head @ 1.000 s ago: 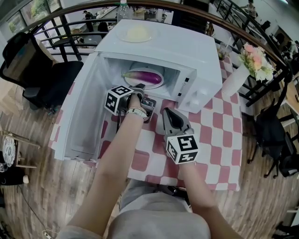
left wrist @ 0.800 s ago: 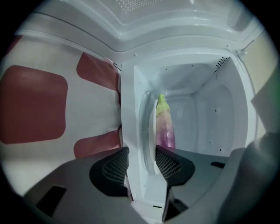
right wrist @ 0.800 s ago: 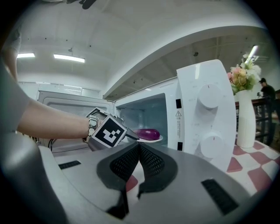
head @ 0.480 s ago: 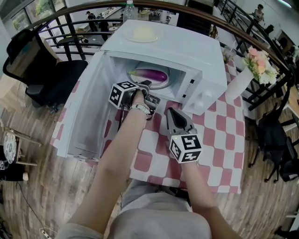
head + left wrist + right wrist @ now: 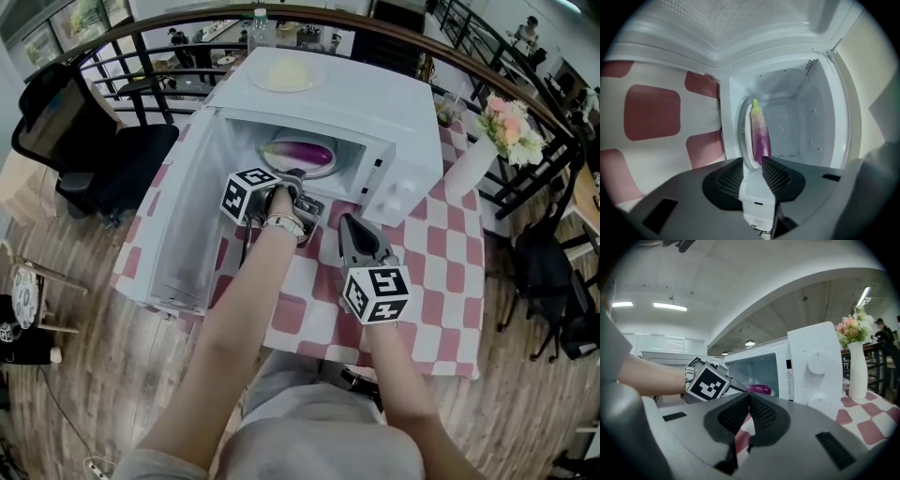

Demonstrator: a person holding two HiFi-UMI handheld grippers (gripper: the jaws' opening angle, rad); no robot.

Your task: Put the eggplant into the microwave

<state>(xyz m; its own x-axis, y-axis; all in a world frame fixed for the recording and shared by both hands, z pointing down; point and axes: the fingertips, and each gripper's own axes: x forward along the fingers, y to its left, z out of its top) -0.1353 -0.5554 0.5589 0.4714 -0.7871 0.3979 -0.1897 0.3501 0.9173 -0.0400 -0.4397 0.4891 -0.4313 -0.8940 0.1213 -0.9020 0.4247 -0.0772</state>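
Observation:
The purple eggplant (image 5: 302,152) lies on the glass plate (image 5: 281,161) inside the open white microwave (image 5: 394,112). My left gripper (image 5: 292,178) hovers just outside the oven mouth, pointing in at the eggplant (image 5: 760,136). Its jaws stand apart and are closing, with nothing between them (image 5: 753,162). My right gripper (image 5: 349,225) is over the checked table in front of the control panel, jaws shut and empty (image 5: 749,396). From there I see the eggplant (image 5: 759,389) past the left gripper's marker cube (image 5: 708,383).
The microwave door (image 5: 183,225) hangs open far to the left. A plate with something pale (image 5: 286,73) sits on top of the oven. A white vase of flowers (image 5: 478,155) stands at the table's right. A black chair (image 5: 84,141) and a railing are behind.
Both grippers have lifted slightly and kept their places in front of the oven. The eggplant has stayed on the plate inside.

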